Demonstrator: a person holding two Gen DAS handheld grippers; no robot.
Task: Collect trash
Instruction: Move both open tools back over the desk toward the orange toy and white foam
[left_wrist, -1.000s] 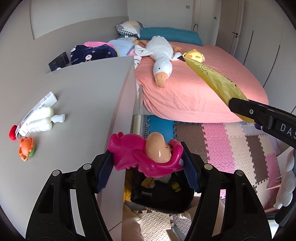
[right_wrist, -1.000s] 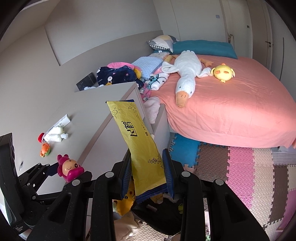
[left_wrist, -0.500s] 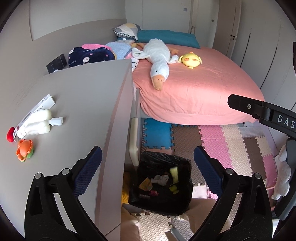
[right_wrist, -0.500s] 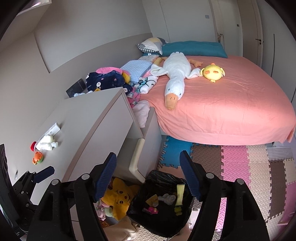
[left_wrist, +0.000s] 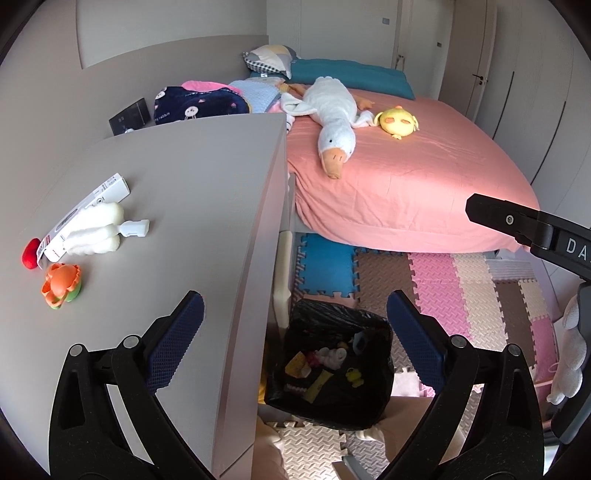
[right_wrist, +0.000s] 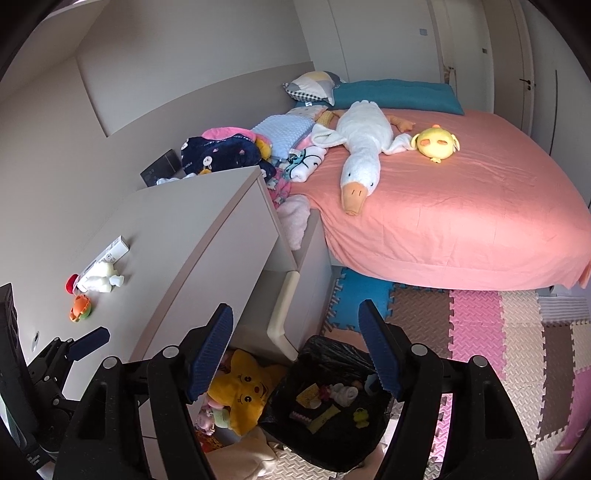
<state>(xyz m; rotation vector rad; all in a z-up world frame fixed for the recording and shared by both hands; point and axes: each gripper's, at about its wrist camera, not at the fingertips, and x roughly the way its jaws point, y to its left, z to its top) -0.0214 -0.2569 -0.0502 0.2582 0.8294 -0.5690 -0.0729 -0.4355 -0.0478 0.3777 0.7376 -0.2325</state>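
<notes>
While above the bin (left_wrist: 332, 369), both claws (empty) agape.

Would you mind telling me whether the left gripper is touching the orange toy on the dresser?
Apart. The left wrist view shows bare dresser top between the open left gripper and the orange toy.

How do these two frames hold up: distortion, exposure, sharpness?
Left wrist view: strong fisheye bending, the dresser edge curves and the corners go black; daylight is even, the bed bright but not blown out. Right wrist view: same warp and dark corners; the trash bin interior is dim, yet its contents stay readable. Both look sharp, with no motion blur.
</notes>
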